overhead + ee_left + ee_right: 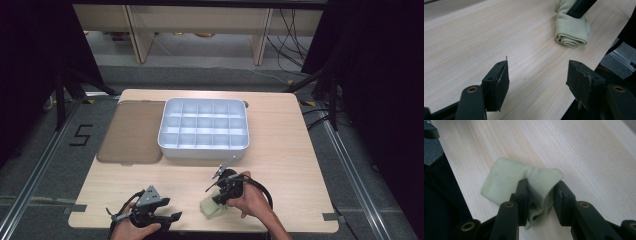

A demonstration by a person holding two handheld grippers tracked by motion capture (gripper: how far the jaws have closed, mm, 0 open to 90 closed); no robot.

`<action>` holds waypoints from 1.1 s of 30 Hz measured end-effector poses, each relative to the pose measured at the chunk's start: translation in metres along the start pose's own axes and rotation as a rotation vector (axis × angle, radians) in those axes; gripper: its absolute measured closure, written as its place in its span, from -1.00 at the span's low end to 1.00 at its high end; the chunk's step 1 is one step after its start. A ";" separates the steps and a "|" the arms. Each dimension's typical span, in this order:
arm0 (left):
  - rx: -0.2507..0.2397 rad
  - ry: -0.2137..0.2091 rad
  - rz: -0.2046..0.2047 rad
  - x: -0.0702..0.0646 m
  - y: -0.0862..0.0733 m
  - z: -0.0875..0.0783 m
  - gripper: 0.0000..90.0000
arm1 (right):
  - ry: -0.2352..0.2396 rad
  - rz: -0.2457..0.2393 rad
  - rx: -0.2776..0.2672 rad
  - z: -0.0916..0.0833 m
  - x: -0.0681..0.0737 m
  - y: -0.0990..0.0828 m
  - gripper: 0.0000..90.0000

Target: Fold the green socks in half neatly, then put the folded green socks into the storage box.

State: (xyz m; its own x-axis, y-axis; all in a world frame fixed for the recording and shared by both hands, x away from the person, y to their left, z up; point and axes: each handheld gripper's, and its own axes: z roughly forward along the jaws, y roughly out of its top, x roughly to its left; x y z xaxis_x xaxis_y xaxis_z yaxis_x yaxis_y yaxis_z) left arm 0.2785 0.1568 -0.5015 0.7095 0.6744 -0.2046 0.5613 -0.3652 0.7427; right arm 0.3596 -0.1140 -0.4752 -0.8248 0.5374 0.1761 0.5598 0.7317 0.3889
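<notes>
Clamping a pale green rolled cloth [524, 182] between both black jaws, right gripper [540, 202] pressed on the bundle's bunched fold, cloth bulging up between the pads and spilling out to one side onto the wooden table [586, 150]. Seen from the high view, same right gripper [226, 190] near the front edge of the table [295, 170], a hand wrapped round its body, cloth [211, 207] lying just beneath and beside its tip. Sitting well left of that, left gripper [167, 216] at the table's front edge, jaws standing apart with nothing between them. Looking along the left gripper [537, 77], bare wood grain between the two pads [499, 82], cloth roll [571, 32] farther off toward the upper right with a dark jaw of the other gripper on top of it. Resting behind both, near the table's middle, a white compartment tray [204, 145], all cells bare, and just beside its left wall a flat brown lid [132, 132].
</notes>
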 end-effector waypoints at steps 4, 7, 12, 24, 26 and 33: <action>0.000 0.011 -0.001 0.002 0.000 0.000 -0.26 | -0.003 -0.011 -0.010 -0.001 0.000 0.000 0.53; -0.007 0.000 -0.007 0.003 0.000 -0.001 -0.26 | 0.001 -0.017 -0.016 -0.005 0.002 0.001 0.53; 0.002 0.006 0.005 0.005 0.000 -0.002 -0.27 | 0.003 -0.035 -0.048 -0.015 0.003 0.003 0.53; 0.009 0.009 0.003 0.008 0.001 -0.004 -0.27 | -0.032 -0.043 -0.071 -0.045 0.001 0.008 0.54; -0.007 0.006 -0.029 0.007 0.001 -0.004 -0.27 | -0.039 -0.041 -0.068 -0.049 -0.001 0.010 0.54; 0.011 0.002 -0.007 0.010 0.002 -0.007 -0.27 | -0.067 -0.044 -0.068 -0.063 -0.007 0.016 0.53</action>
State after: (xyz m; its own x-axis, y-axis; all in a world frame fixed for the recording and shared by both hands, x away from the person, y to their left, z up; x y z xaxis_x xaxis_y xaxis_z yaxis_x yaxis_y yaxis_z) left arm 0.2838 0.1671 -0.4978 0.7049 0.6779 -0.2085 0.5709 -0.3679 0.7339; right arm 0.3691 -0.1328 -0.4136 -0.8399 0.5339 0.0972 0.5145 0.7265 0.4555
